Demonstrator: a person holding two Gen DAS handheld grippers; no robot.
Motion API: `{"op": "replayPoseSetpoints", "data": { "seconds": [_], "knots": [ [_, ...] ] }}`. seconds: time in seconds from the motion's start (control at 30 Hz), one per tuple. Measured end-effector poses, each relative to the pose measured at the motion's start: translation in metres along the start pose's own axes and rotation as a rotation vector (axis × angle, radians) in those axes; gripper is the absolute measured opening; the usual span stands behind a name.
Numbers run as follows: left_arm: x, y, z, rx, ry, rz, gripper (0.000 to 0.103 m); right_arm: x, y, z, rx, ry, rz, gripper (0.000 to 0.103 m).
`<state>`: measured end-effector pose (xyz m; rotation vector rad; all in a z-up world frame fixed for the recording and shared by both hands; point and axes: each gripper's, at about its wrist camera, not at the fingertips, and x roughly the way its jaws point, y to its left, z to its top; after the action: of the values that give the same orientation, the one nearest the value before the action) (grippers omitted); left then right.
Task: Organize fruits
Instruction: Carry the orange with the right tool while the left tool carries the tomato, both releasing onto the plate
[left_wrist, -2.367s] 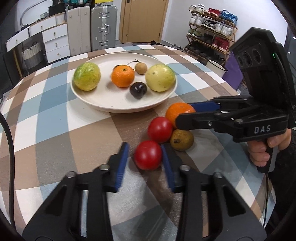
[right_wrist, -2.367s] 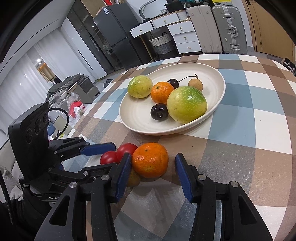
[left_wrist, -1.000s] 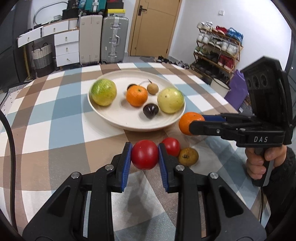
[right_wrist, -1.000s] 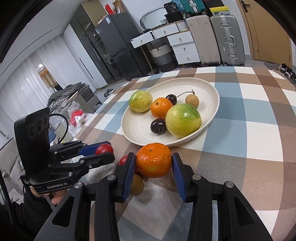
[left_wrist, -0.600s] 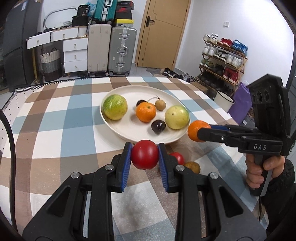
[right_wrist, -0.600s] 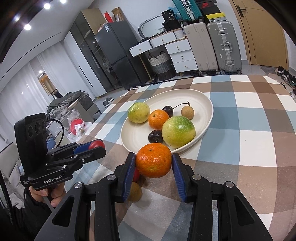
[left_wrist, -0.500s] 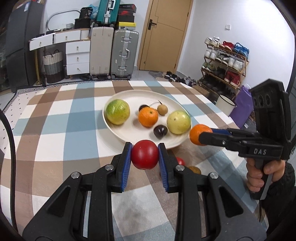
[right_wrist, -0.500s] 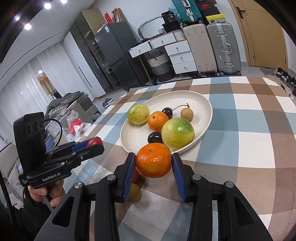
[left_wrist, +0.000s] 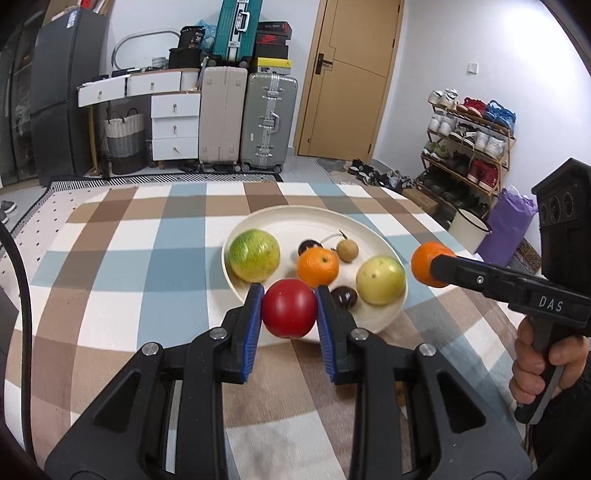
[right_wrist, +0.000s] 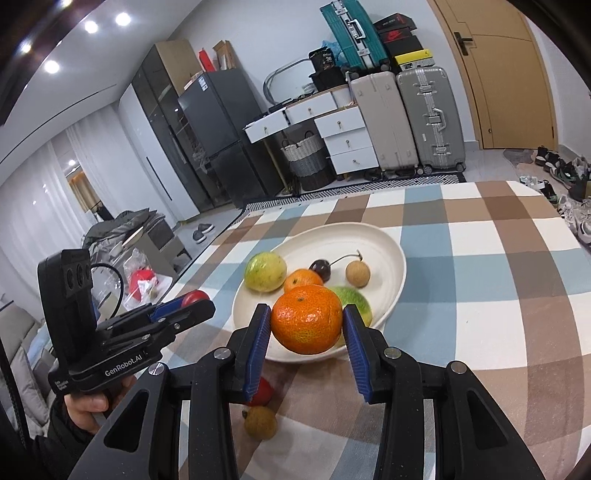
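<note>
Two suitcases (left_wrist: 249, 118) stand beside white drawers (left_wrist: 175, 127); a shoe rack (left_wrist: 467, 144) lines the wall, perhaps wooden.

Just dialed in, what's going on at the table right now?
A person is moving fruit to the cream plate. The left gripper is shut on a red tomato, the right gripper on an orange, both held near the plate's front edge. Another tomato and a small brown fruit are on the tablecloth.

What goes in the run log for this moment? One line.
left gripper: shut on tomato | right gripper: shut on orange | both raised near plate
</note>
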<state>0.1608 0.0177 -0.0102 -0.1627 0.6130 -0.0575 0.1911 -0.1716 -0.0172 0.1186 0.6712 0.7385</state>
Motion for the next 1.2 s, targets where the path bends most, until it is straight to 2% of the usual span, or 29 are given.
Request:
{"op": "replayPoseSetpoints", "data": {
  "seconds": [0.47,0.87,1.2],
  "knots": [
    [0.035,-0.003,0.019,-0.003,-0.059,0.036,0.025,0.026,-0.027,0.026,0.076,-0.019,-0.084,0.04],
    [0.055,0.0,0.022,-0.012,-0.034,0.032,0.025,0.065,-0.042,0.034,0.078,-0.003,-0.139,0.04],
    [0.058,-0.006,0.021,0.018,-0.022,0.039,0.025,0.075,-0.046,0.032,0.084,0.006,-0.151,0.041]
  ]
}}
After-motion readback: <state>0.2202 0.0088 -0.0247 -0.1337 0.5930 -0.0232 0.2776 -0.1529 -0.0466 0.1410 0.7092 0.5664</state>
